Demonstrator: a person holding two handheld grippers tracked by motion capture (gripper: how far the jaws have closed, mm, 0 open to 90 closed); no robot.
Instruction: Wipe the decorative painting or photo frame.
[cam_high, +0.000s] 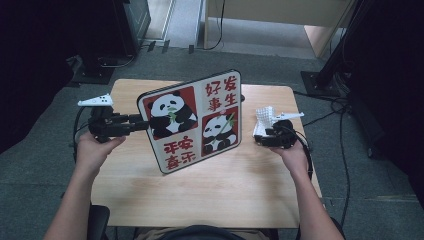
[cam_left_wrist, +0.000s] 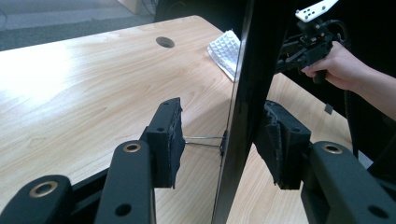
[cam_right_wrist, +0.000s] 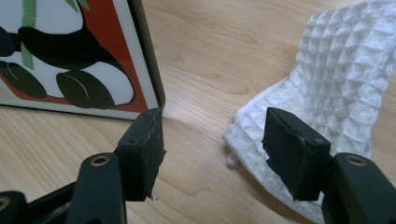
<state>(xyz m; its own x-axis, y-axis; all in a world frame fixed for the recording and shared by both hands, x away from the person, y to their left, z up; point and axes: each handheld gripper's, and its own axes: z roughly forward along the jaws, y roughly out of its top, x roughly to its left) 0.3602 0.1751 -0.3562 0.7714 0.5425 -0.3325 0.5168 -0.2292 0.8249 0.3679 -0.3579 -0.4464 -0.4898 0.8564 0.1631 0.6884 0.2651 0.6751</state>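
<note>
We see the picture frame (cam_high: 192, 120) standing upright on the table (cam_high: 240, 190), between our two grippers. Its left edge sits between the jaws of the left gripper (cam_high: 142, 121), with a gap on one side, and a thin wire stand (cam_left_wrist: 203, 141) sticks out from its back toward that gripper's near pad. The right gripper (cam_high: 262, 137) is just right of the frame's lower corner. The cloth (cam_high: 264, 119) lies on the table right beside this gripper, partly under its outer jaw and stretching ahead of it.
</note>
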